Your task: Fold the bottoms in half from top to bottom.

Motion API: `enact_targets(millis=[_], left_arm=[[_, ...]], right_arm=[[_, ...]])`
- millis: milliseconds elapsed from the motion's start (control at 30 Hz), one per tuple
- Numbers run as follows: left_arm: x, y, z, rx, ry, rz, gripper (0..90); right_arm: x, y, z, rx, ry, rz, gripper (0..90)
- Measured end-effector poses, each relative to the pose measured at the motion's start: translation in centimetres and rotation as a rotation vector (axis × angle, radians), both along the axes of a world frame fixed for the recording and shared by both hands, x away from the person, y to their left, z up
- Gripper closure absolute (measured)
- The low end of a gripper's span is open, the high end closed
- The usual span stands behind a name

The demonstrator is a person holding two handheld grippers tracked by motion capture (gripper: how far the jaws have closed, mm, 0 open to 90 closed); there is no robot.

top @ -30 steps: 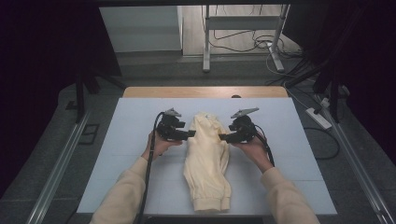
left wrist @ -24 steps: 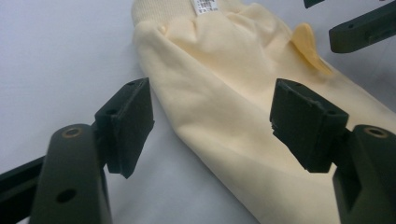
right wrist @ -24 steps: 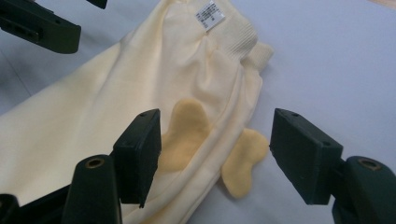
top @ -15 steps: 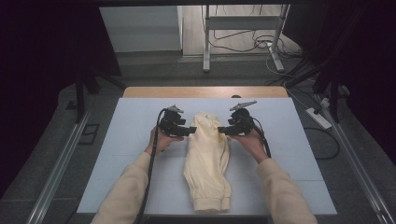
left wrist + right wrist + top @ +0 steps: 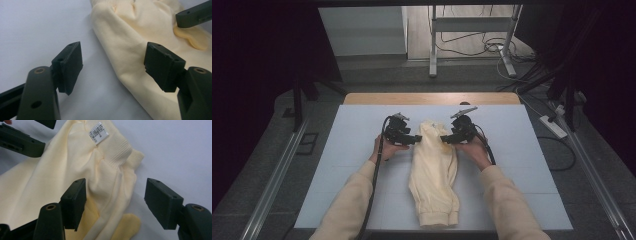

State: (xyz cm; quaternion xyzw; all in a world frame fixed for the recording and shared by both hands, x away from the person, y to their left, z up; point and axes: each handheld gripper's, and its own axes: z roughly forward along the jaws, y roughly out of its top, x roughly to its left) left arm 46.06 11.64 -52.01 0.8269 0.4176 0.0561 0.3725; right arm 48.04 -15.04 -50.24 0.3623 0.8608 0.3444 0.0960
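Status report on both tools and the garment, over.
Left tool open at the cream garment's left edge. Right tool open, straddling its right edge near the white label. Nothing gripped. Nothing in the way.

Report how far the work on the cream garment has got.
Done: the cream garment already lies as a narrow folded bundle on the white mat. In hand: the left gripper and right gripper flank its far end near the ribbed collar, jaws open, pinching nothing. Left: gripping that end and, probably, folding it toward the hem.
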Motion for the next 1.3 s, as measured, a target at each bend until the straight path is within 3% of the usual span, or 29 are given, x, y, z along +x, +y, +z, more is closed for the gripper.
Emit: enact_targets(millis=[333, 500, 667, 800, 967, 1100, 1300], left_arm=[[0.2, -0.8, -0.9, 0.01, 0.033, 0.002, 34.1], [0.3, -0.8, -1.3, 0.006, 0.051, -0.001, 38.1], [0.2, -1.0, -1.3, -0.01, 0.06, -0.026, 47.5], [-0.1, -1.5, -1.3, -0.013, 0.069, -0.05, 58.7], [-0.4, -1.7, -1.2, -0.007, 0.081, -0.074, 72.1], [-0.6, -1.6, -1.1, -0.011, 0.086, -0.09, 76.4], [-0.9, -1.4, -0.8, -0.004, 0.069, -0.107, 79.3]], right_arm=[[0.5, 0.0, -1.2, -0.004, 0.045, -0.002, 33.9], [0.6, 0.1, -1.7, 0.019, 0.063, 0.006, 33.9], [0.5, 0.3, -1.7, 0.017, 0.067, 0.02, 35.5], [0.0, 0.8, -1.7, -0.008, 0.05, 0.05, 45.2], [-0.1, 0.7, -1.7, 0.021, 0.079, 0.078, 61.5], [-0.2, 0.6, -1.7, 0.043, 0.106, 0.102, 71.3], [-0.4, 0.6, -1.4, 0.025, 0.096, 0.134, 74.4]])
